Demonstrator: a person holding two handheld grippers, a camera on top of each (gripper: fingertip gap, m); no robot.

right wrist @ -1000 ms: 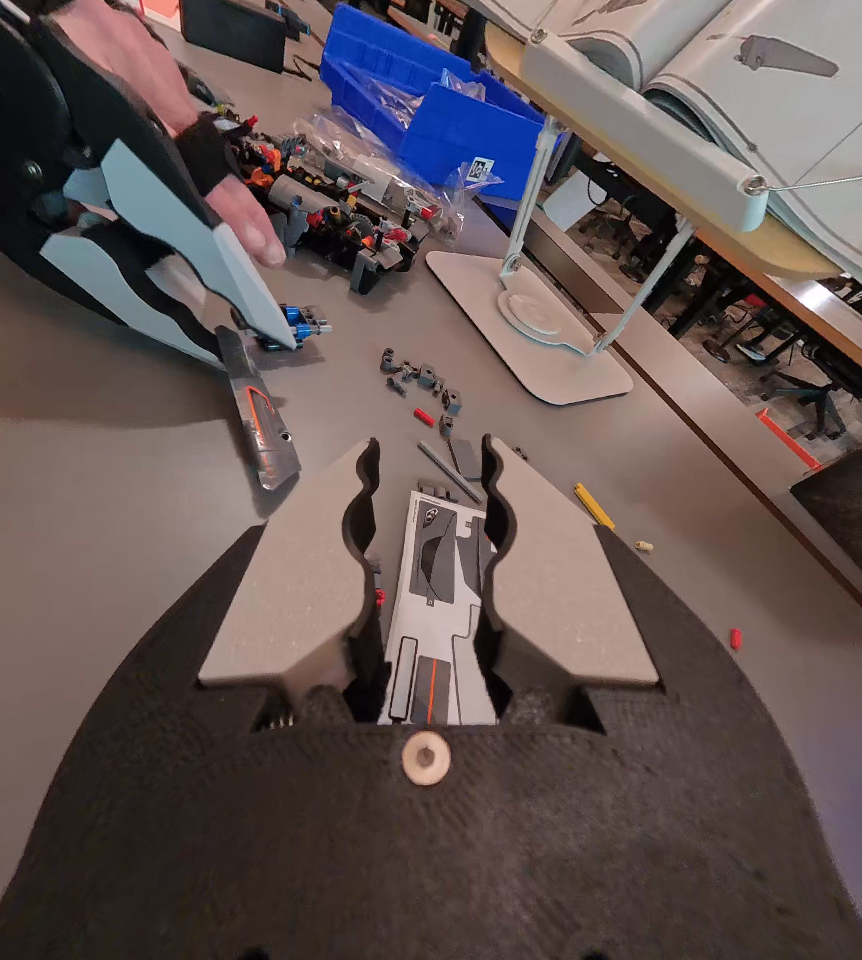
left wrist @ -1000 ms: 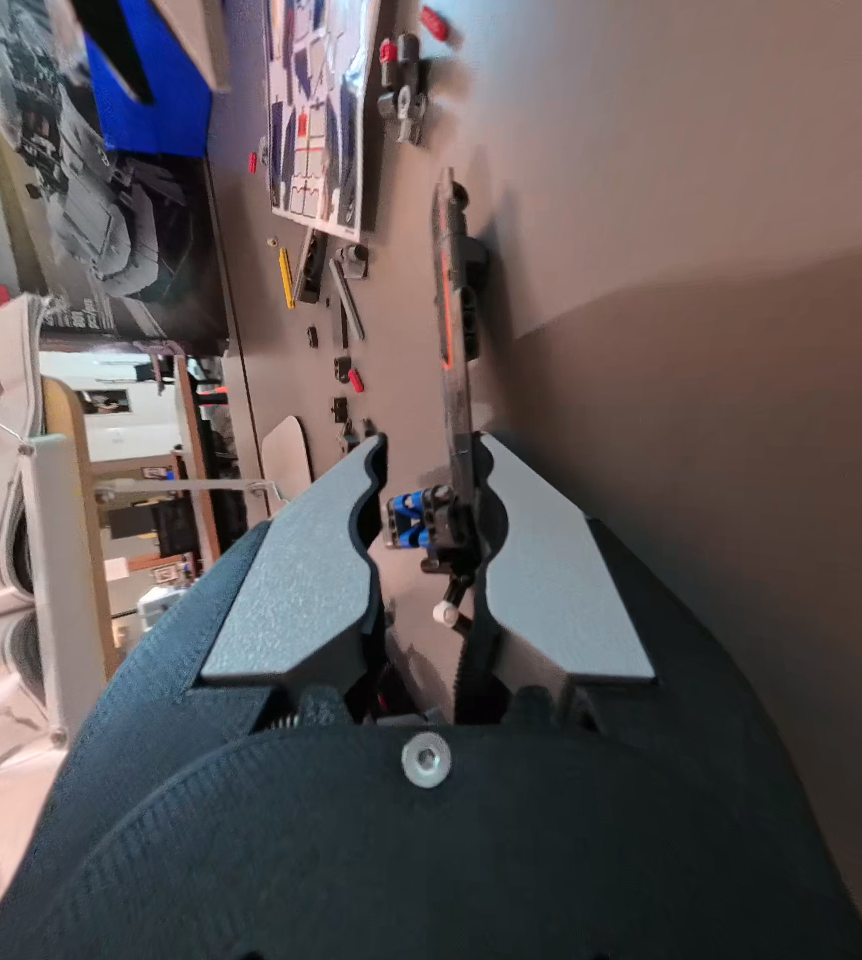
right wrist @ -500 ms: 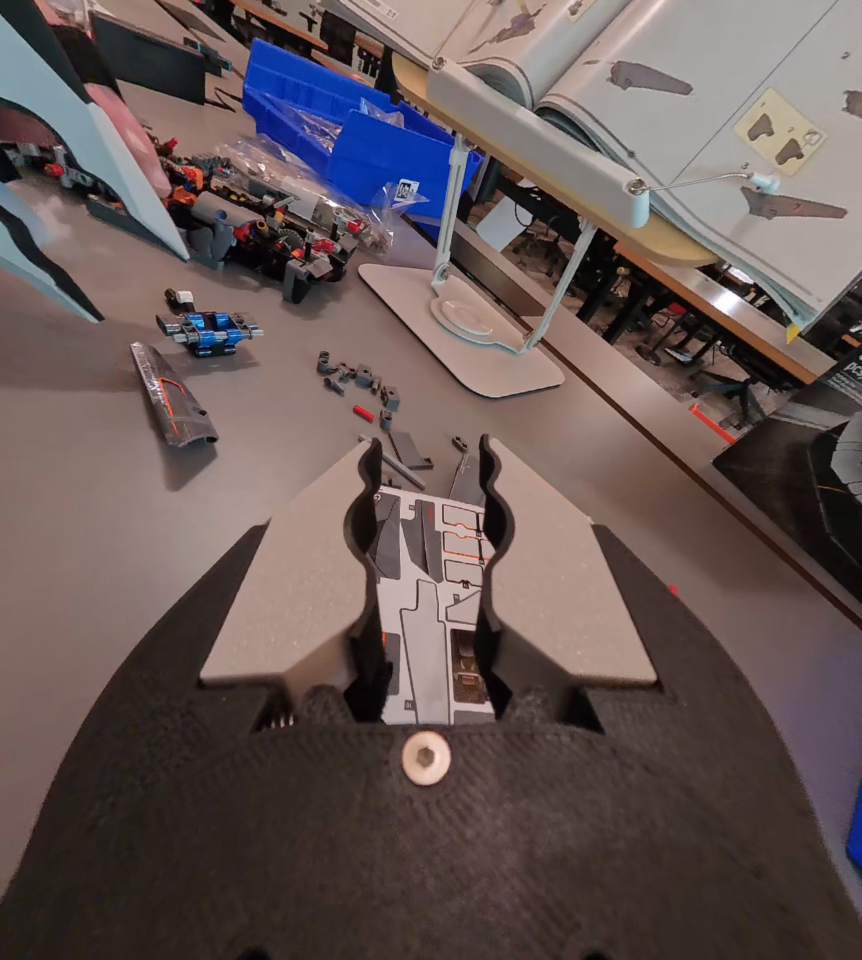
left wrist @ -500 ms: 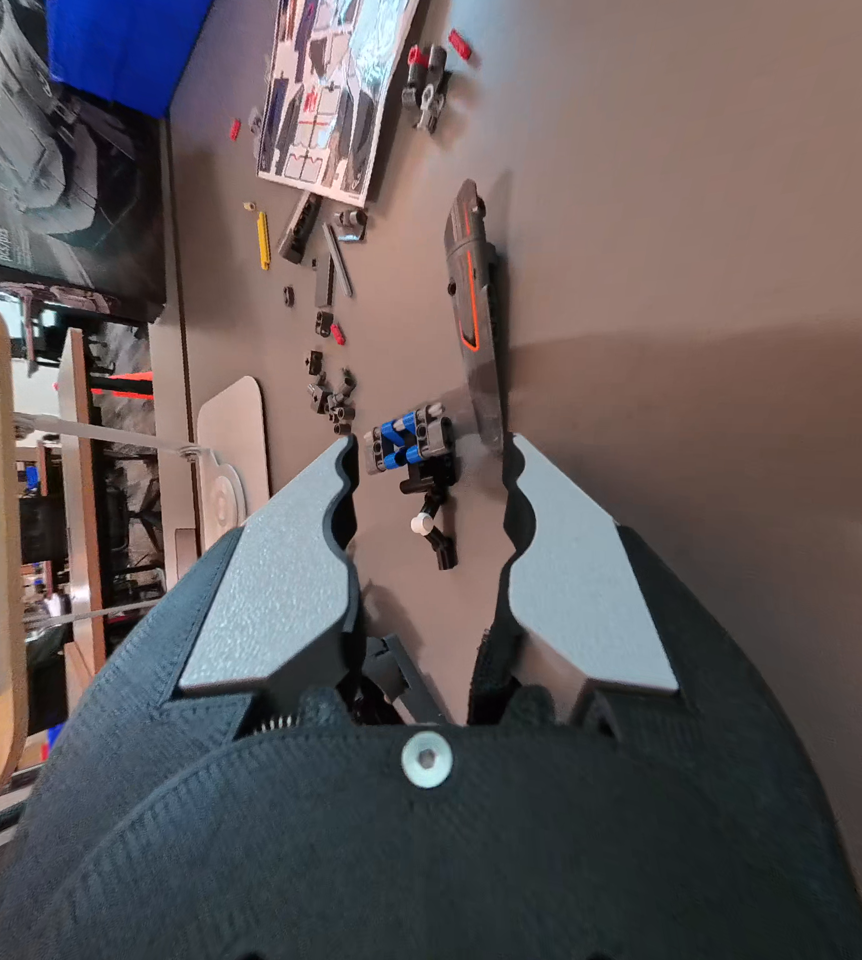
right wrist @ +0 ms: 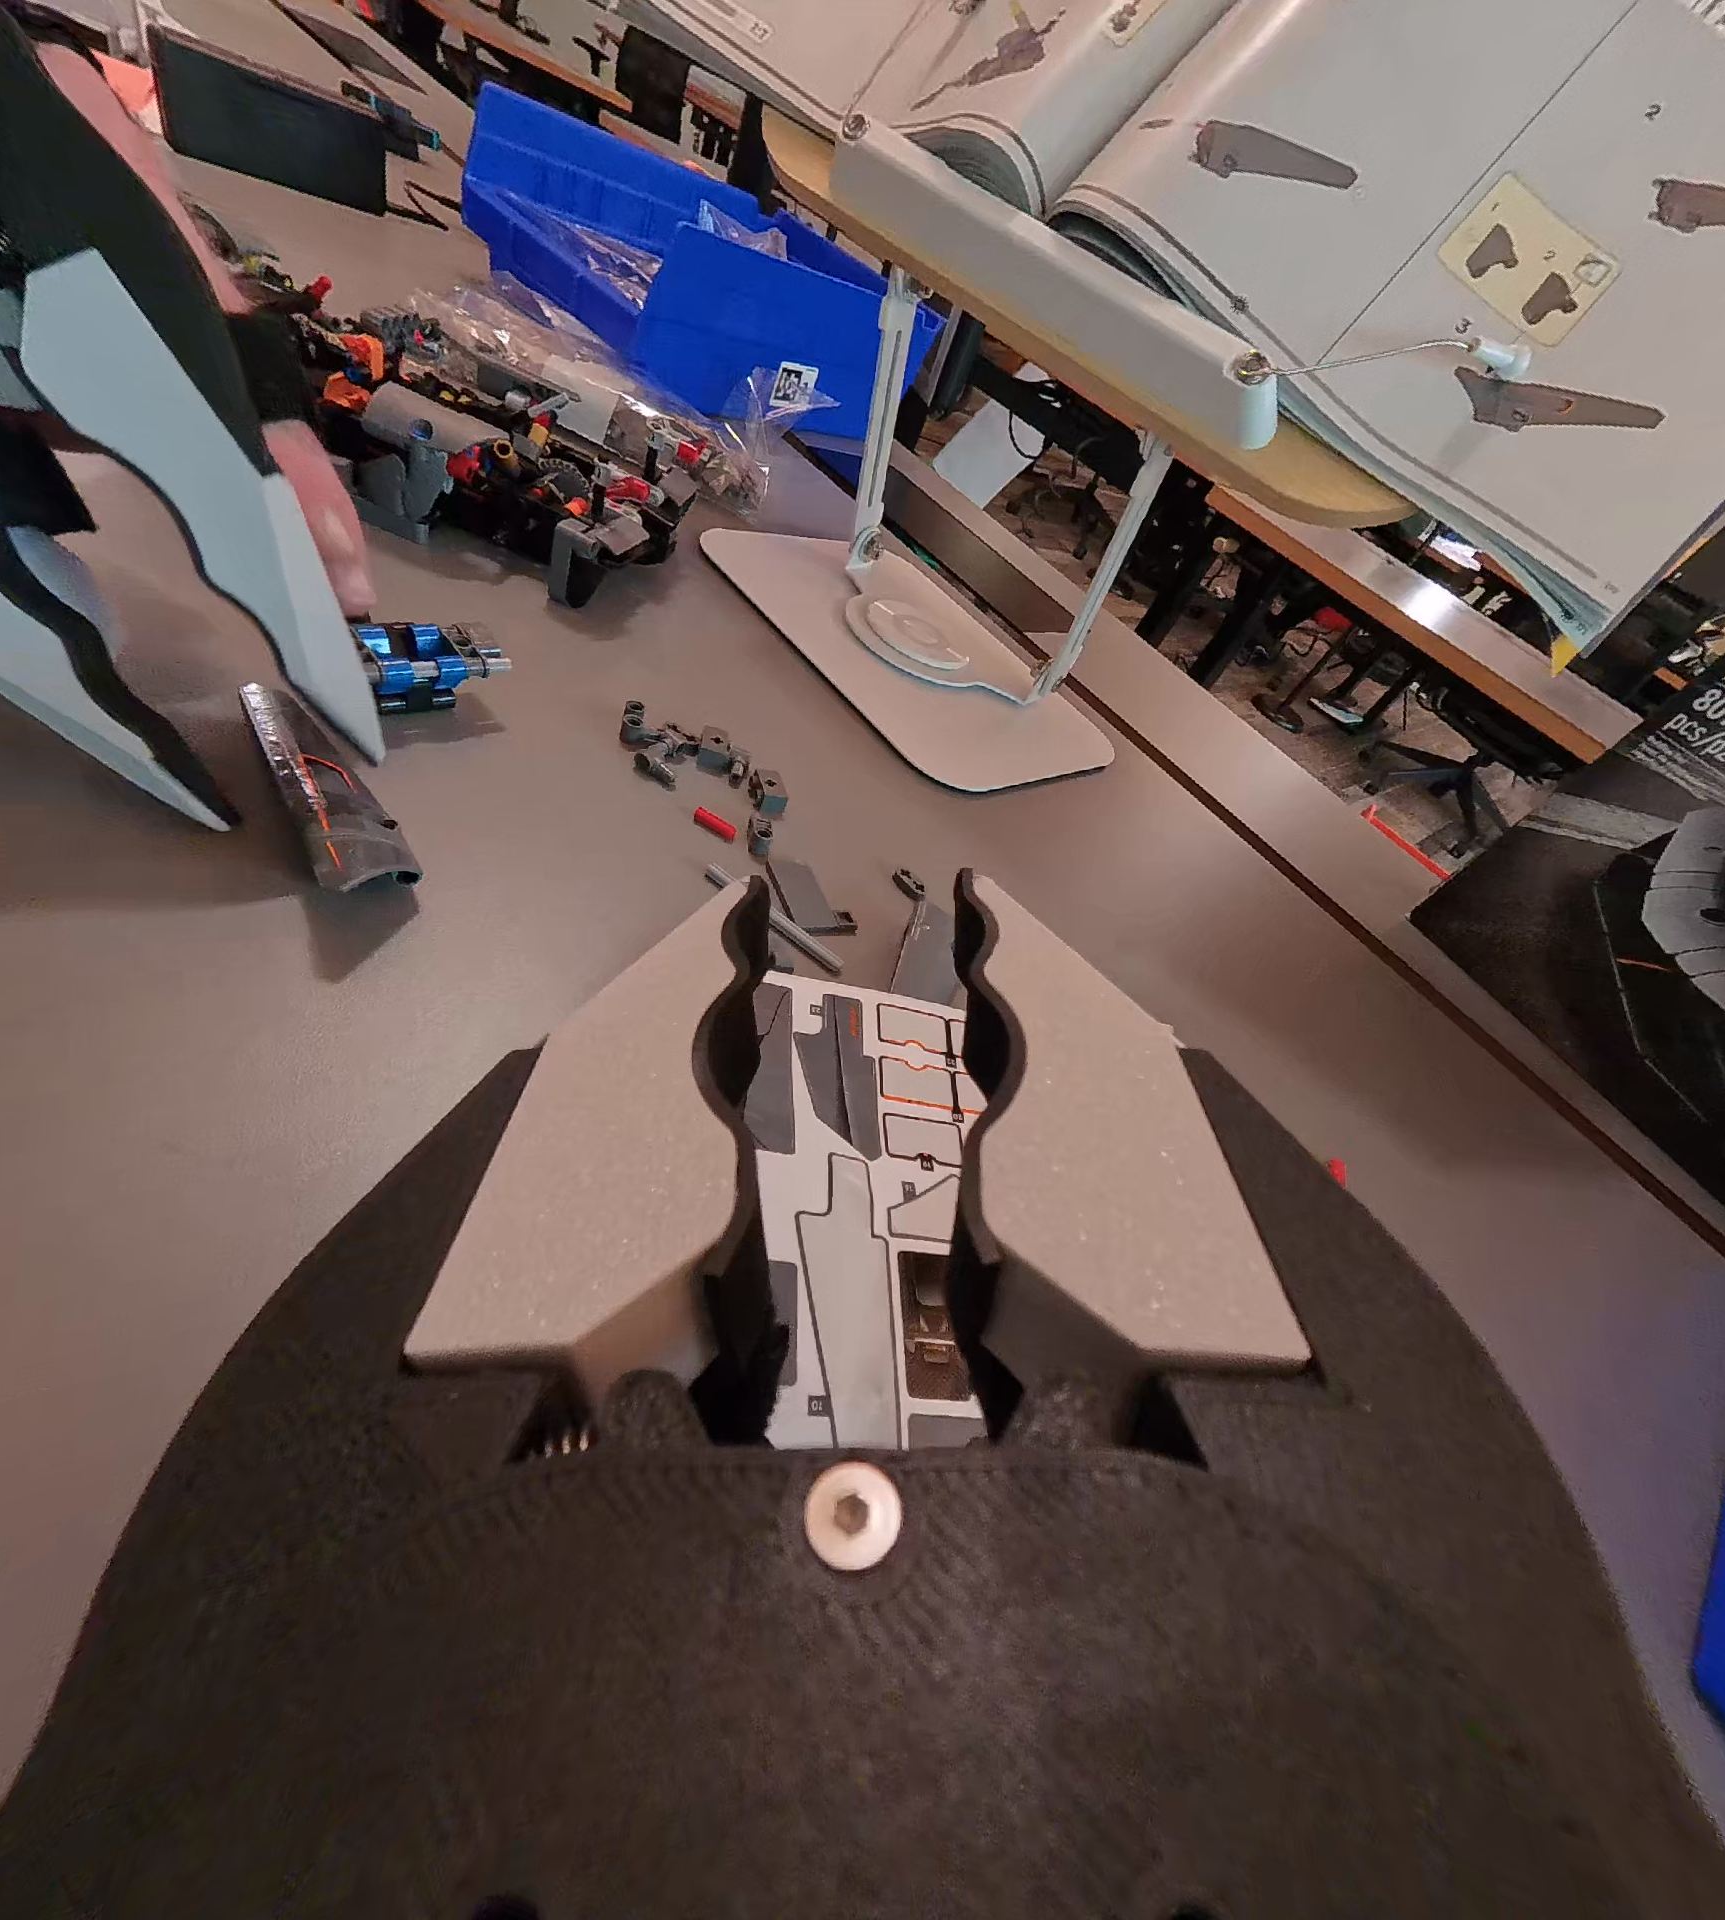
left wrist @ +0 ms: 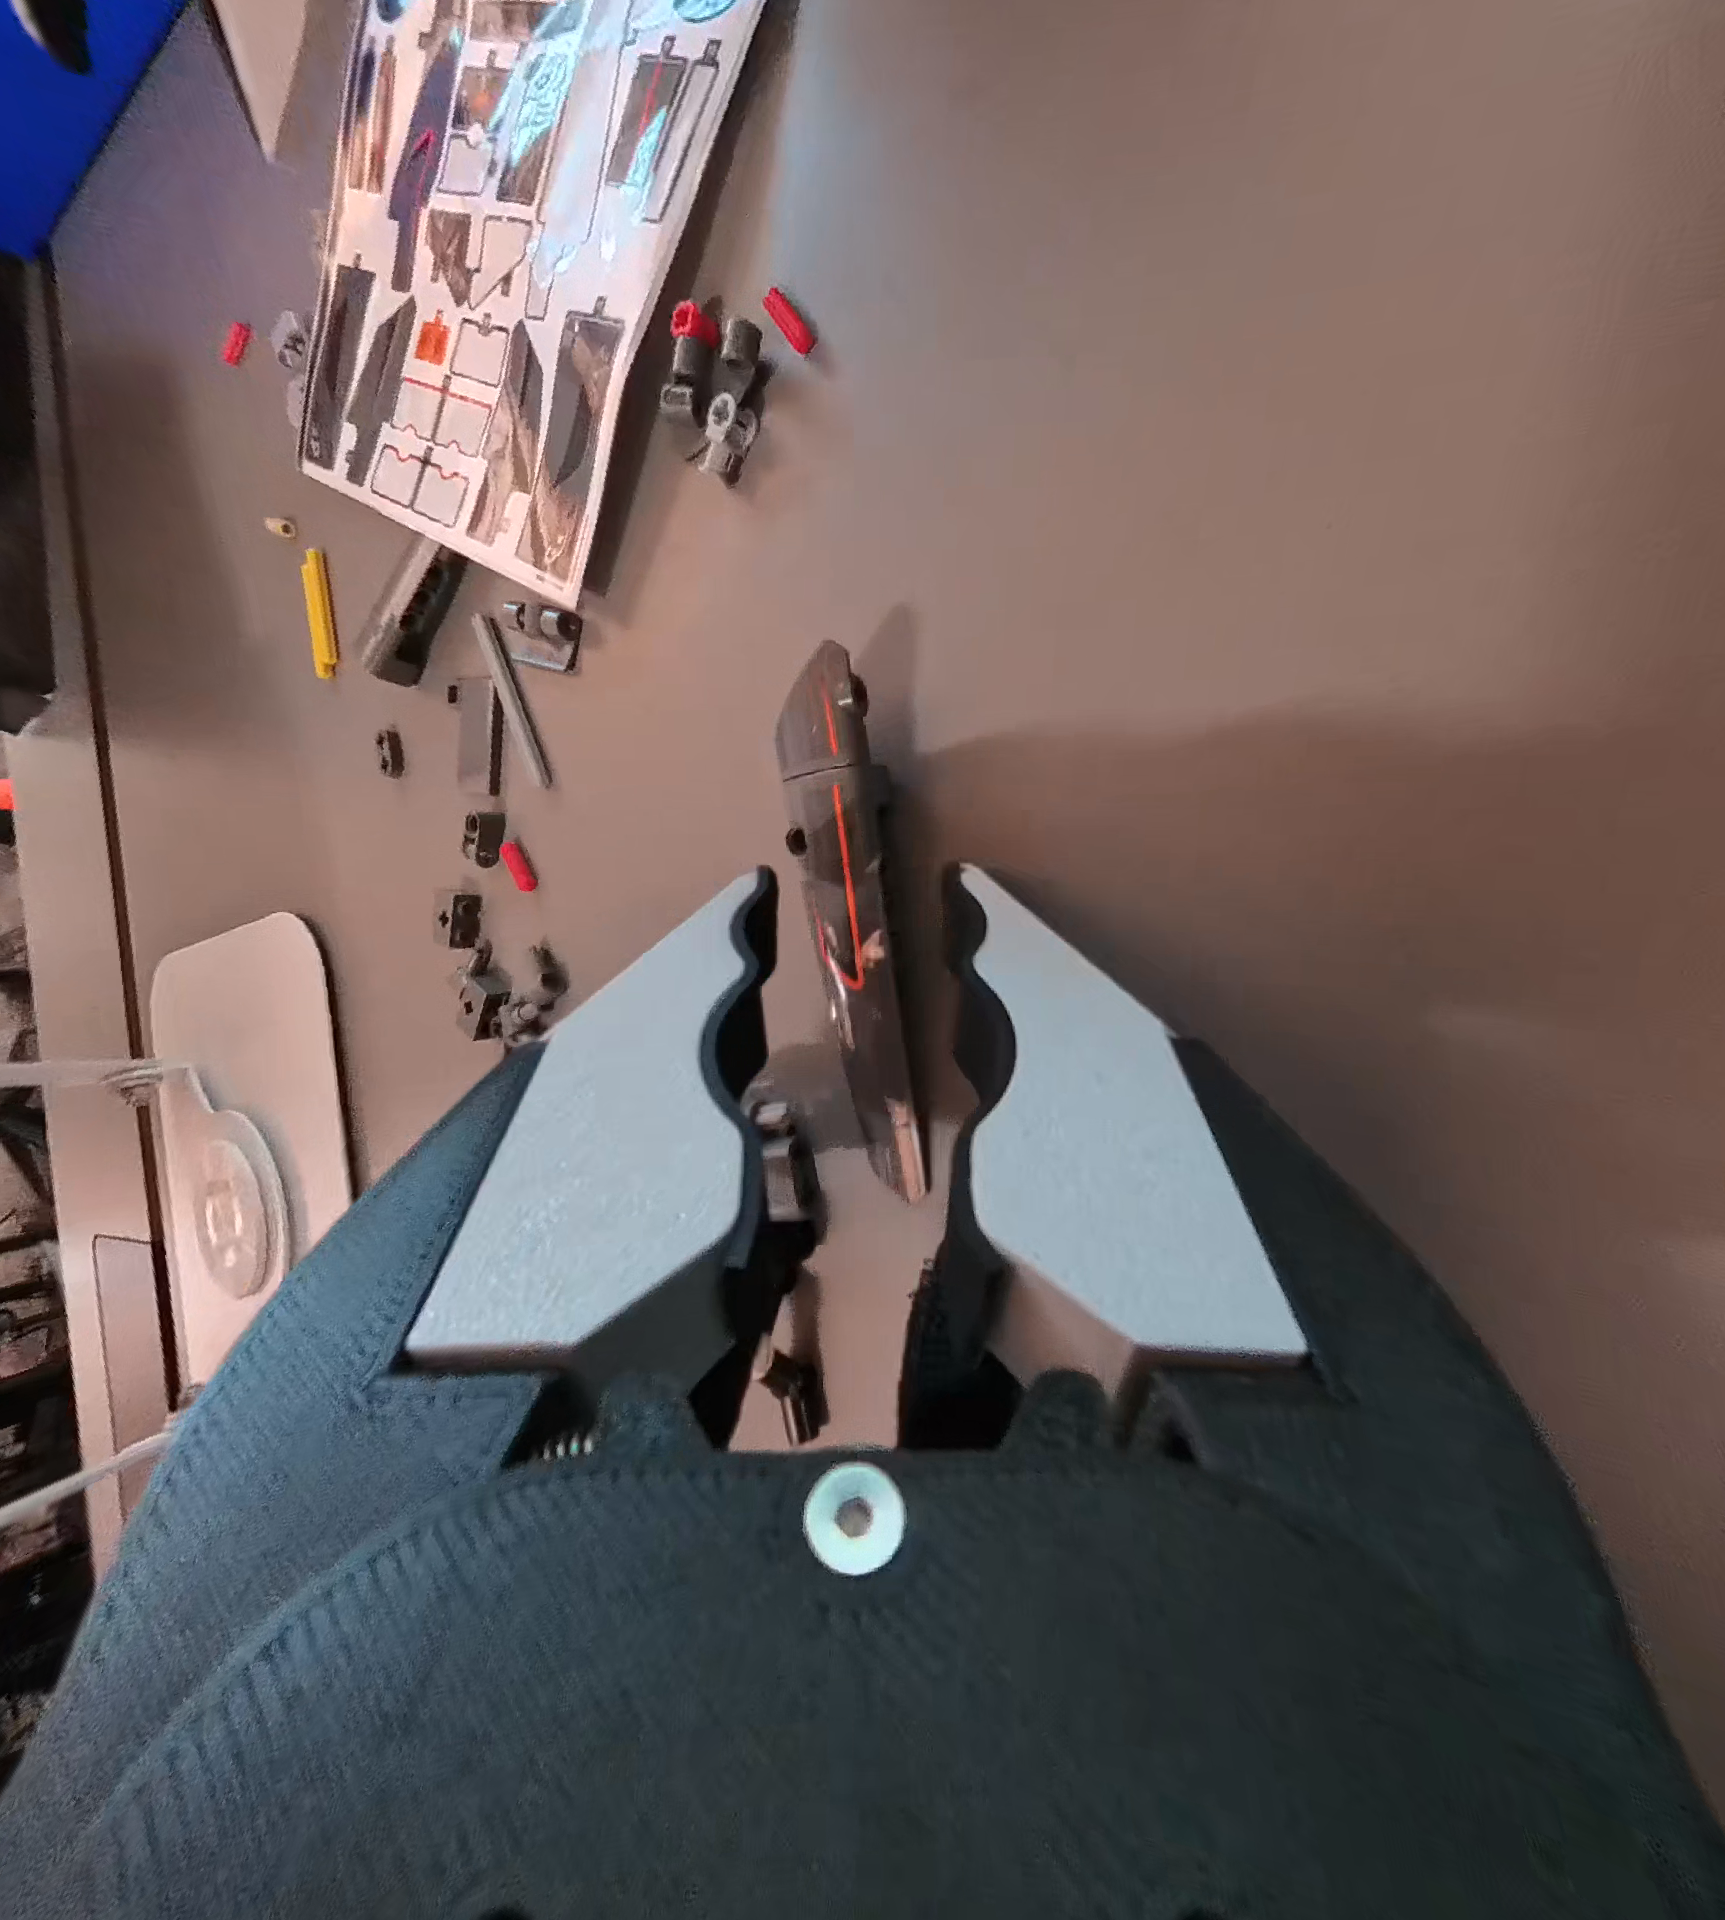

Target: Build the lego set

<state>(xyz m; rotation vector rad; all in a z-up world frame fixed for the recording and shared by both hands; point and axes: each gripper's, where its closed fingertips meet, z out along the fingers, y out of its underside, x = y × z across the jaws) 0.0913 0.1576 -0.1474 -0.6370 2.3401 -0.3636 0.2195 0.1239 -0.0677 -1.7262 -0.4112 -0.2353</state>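
- Lego panel (left wrist: 842,935), dark and curved with an orange stripe, lies on the grey table (left wrist: 1357,520) at mid-frame in the left wrist view, between the spread fingers of the left gripper (left wrist: 858,883).
- Left gripper stands wide open with nothing clamped; the panel sits in the gap and the jaws do not visibly touch it.
- Right gripper (right wrist: 858,894) is partly open and empty, hovering over the sticker sheet (right wrist: 868,1143) at the centre of its own view.
- Handling, as a judgement: the panel looks light, rigid and glossy, so it may slip or skate on the table; a grip across its two long edges near the middle seems safest, with modest force so it does not pop out.
- Blue-and-black sub-assembly (right wrist: 427,665) sits just beside the panel at the left of the right wrist view, next to the left gripper's tip.
- Counts in the left wrist view: one panel, one sticker sheet, one yellow bar (left wrist: 320,613), and four small red pins (left wrist: 517,865) scattered about.
- Small dark connectors (right wrist: 702,753) form one loose cluster; their number is unclear.
- One stand (right wrist: 941,665) holds the open instruction book (right wrist: 1357,208) at upper right.
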